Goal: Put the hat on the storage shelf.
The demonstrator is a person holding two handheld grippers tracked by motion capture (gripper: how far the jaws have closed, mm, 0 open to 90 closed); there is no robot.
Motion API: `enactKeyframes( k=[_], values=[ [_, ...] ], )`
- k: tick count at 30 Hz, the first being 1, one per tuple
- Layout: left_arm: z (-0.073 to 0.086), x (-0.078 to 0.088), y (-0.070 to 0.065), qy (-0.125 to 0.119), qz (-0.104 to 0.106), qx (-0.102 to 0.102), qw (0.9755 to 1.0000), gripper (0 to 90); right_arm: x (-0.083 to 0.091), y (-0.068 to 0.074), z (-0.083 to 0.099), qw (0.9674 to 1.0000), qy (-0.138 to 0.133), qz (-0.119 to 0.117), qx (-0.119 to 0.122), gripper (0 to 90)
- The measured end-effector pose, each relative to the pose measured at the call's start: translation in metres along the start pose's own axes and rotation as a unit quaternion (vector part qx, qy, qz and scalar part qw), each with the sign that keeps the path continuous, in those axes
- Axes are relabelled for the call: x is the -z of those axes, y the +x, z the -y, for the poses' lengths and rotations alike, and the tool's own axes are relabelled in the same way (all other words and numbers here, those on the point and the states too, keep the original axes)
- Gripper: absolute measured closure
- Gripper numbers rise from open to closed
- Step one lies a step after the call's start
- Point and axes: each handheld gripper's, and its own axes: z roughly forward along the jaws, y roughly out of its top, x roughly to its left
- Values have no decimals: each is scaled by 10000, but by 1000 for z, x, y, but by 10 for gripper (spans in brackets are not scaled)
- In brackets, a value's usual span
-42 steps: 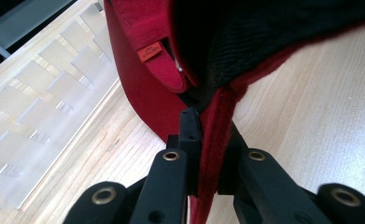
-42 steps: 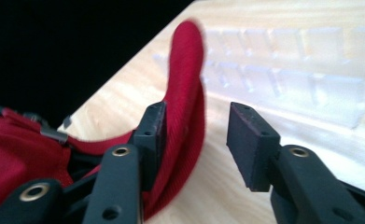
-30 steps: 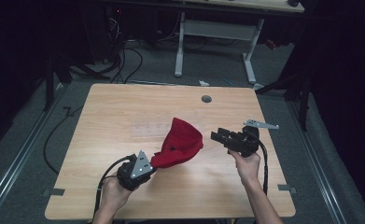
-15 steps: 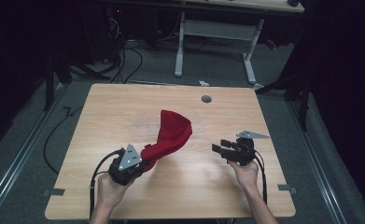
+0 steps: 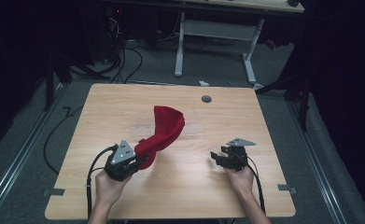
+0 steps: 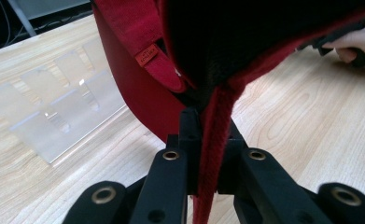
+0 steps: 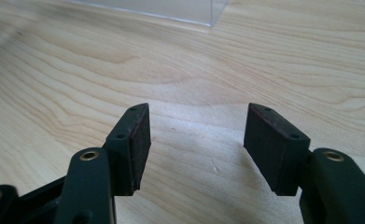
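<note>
Red cap (image 5: 164, 130) clamped by edge in my left tool (image 5: 132, 163), orange tag (image 6: 147, 56) text unreadable. Right tool (image 7: 196, 140) empty, jaws just been opening, over desk (image 5: 264, 140).

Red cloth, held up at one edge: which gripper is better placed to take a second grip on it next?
Probably the right gripper. Its jaws stand open with nothing between them, low over the table, beside the hanging red cloth. The left gripper is shut on the cloth's edge, so it is occupied.

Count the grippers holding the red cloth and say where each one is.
1. The left gripper, near the table's front left, is clamped on the edge of the red cloth. The right gripper, front right, is open with nothing between its jaws.
</note>
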Motion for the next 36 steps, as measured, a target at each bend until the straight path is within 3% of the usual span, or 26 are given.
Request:
enactKeyframes(
  k=[7,13,26,36],
  values=[
    [-5,2,7,-128,-70,203,9997,847,-5,0,4,9996,48,251,116,400],
    [-10,1,13,-251,-252,380,9986,847,-7,6,4,9979,107,518,370,381],
    [-23,5,22,-497,-311,694,9959,848,-7,6,4,9981,119,514,313,370],
    [-30,7,29,-631,-388,818,9939,847,-7,6,4,9981,114,517,320,368]
  ],
)
